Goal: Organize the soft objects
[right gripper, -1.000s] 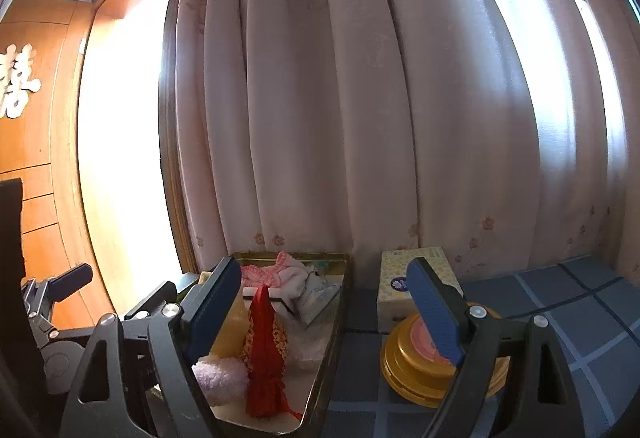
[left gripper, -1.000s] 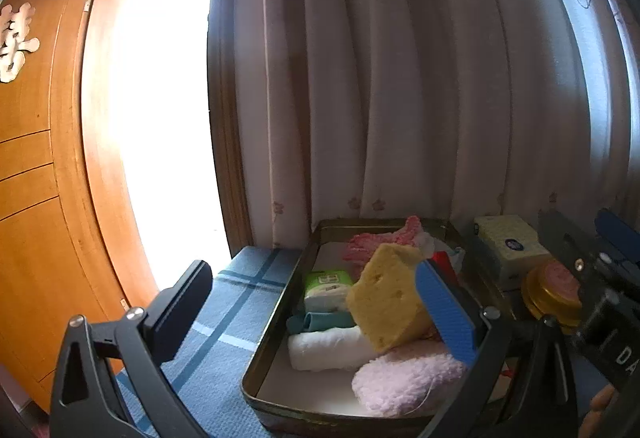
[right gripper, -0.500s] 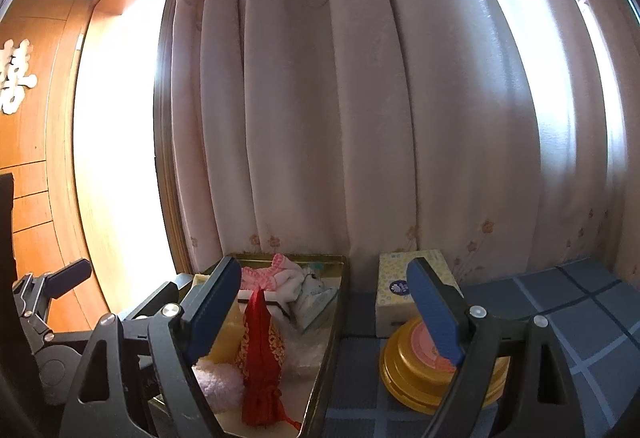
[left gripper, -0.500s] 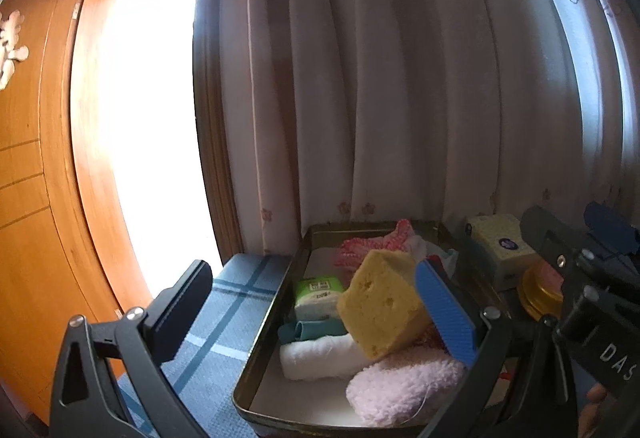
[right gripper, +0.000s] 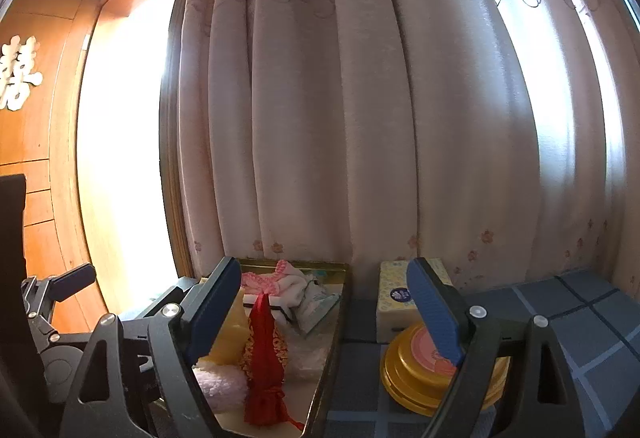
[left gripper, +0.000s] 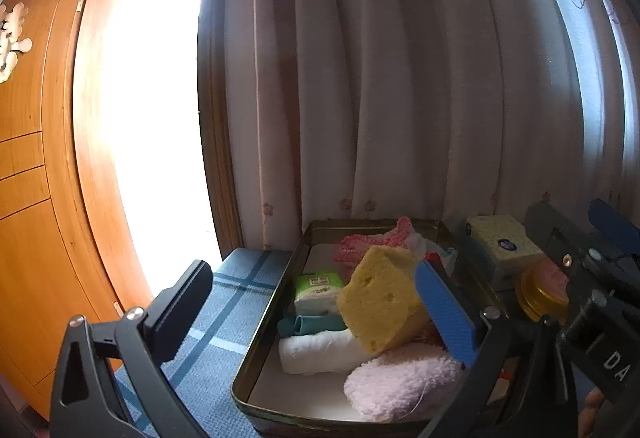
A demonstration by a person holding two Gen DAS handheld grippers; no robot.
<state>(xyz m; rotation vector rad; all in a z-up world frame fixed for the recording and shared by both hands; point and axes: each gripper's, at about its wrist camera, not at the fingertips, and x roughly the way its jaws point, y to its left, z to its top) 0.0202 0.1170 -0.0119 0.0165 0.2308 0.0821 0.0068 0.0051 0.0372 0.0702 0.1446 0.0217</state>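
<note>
Yellow sponge (left gripper: 380, 298) leans tilted in the metal tin (left gripper: 256, 358), atop a rolled white towel (left gripper: 320, 352) and pink fluffy cloth (left gripper: 400, 384). Left tongs (left gripper: 312, 310) and right tongs (right gripper: 324, 306) both released, holding nothing. Best approach: straddle one item squarely, clear of the tin's rim, before clenching.

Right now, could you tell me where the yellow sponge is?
In the left wrist view, the yellow sponge stands tilted in the metal tin, leaning over the rolled white towel beside the green tissue pack.
</note>
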